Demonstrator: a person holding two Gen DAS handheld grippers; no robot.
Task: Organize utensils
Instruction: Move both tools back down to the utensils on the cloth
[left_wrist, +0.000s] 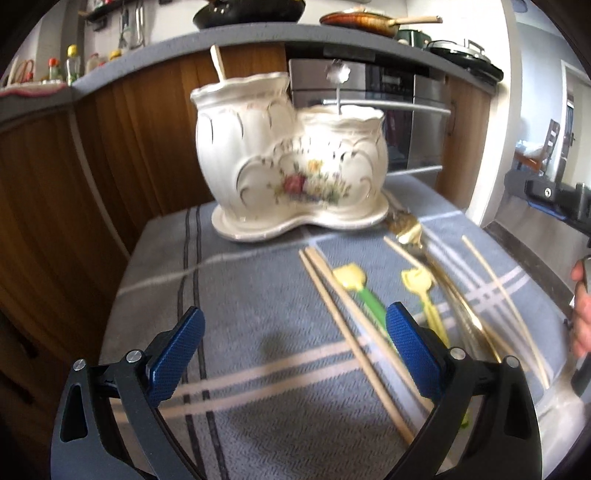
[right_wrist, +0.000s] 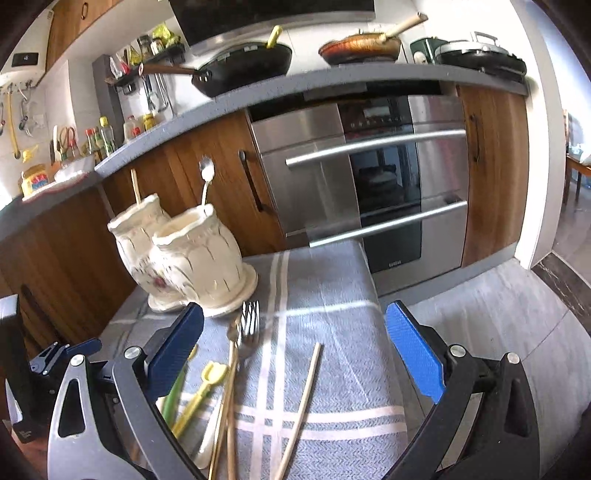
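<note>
A cream ceramic two-pot utensil holder (left_wrist: 288, 158) stands at the far end of a grey-blue checked cloth (left_wrist: 258, 314); it also shows in the right wrist view (right_wrist: 192, 254). One wooden chopstick (left_wrist: 218, 62) stands in its taller pot and a metal spoon (left_wrist: 337, 74) in the lower one. On the cloth lie a pair of wooden chopsticks (left_wrist: 351, 332), two yellow plastic utensils (left_wrist: 419, 284), gold cutlery (left_wrist: 436, 266) and single chopsticks (right_wrist: 303, 402). A fork (right_wrist: 250, 317) lies near the holder. My left gripper (left_wrist: 295, 332) is open and empty above the cloth. My right gripper (right_wrist: 295, 332) is open and empty.
Wooden cabinets (right_wrist: 221, 177) and a steel oven (right_wrist: 369, 177) stand behind the table. A grey counter (right_wrist: 295, 85) above carries pans and bottles. The cloth's right edge drops to a grey floor (right_wrist: 498, 314). The other gripper's body (left_wrist: 546, 195) shows at the right edge of the left wrist view.
</note>
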